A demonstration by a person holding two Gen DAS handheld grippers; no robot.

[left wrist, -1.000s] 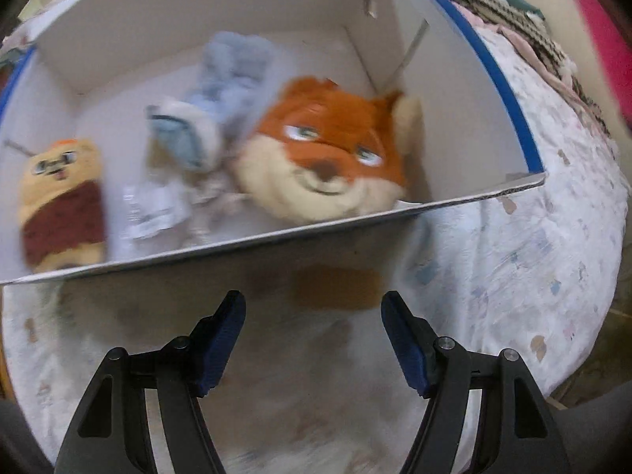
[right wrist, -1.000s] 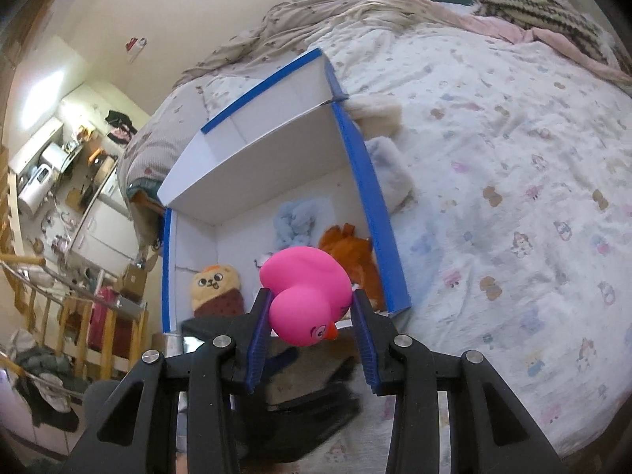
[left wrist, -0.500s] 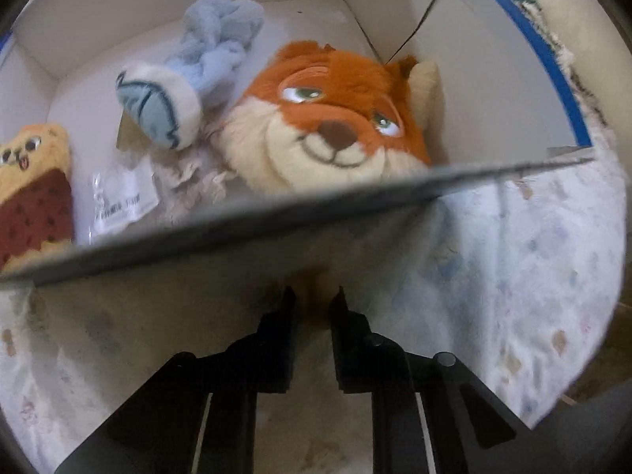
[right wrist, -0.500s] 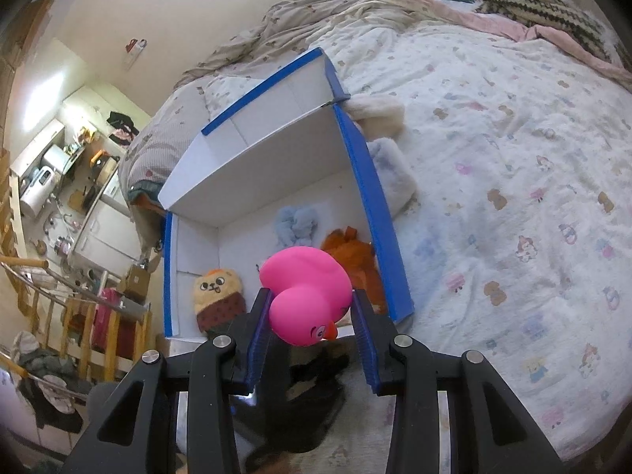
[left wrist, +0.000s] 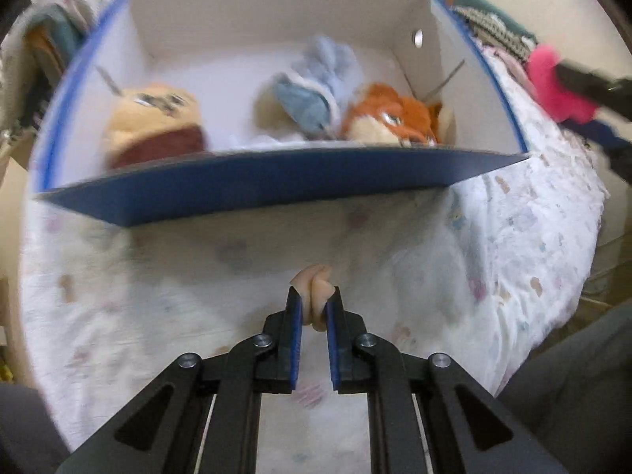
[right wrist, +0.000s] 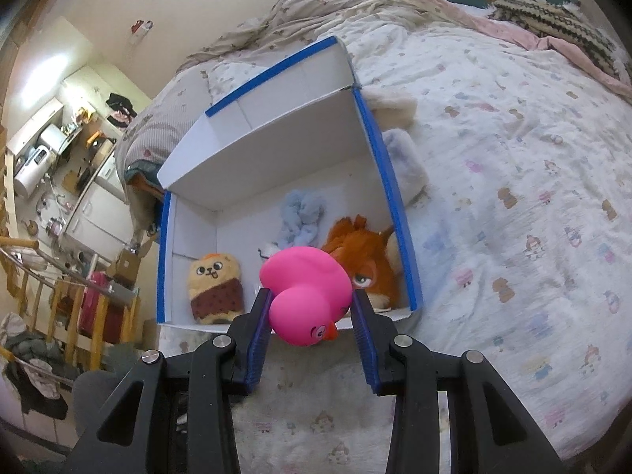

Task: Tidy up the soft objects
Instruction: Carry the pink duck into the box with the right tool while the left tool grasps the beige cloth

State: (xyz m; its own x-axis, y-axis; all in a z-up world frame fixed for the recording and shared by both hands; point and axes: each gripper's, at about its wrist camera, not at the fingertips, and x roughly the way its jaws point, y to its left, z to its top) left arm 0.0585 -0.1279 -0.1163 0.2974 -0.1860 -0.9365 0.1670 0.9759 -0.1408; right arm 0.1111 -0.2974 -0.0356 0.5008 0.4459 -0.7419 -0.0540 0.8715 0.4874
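Observation:
My left gripper (left wrist: 315, 296) is shut on a small peach soft piece (left wrist: 314, 276), held just above the patterned bedsheet (left wrist: 513, 237) in front of the box. The box (left wrist: 276, 185), white inside and blue outside, holds a yellow-and-brown plush (left wrist: 154, 126), a light blue plush (left wrist: 312, 91) and an orange fox plush (left wrist: 395, 122). My right gripper (right wrist: 312, 316) is shut on a pink rubber duck (right wrist: 308, 296), hanging over the box's (right wrist: 276, 126) near edge. The fox (right wrist: 363, 260), blue plush (right wrist: 300, 217) and yellow plush (right wrist: 215, 288) lie below it.
Two white fluffy items (right wrist: 407, 166) lie against the box's right wall on the bed. Crumpled blankets (right wrist: 355, 4) and a knitted throw (right wrist: 553, 15) sit at the back. Left of the box the bed ends at a wooden railing (right wrist: 59, 296).
My left gripper closed on the small peach piece on the sheet and drew back from the box with it. The right gripper kept still with the duck.

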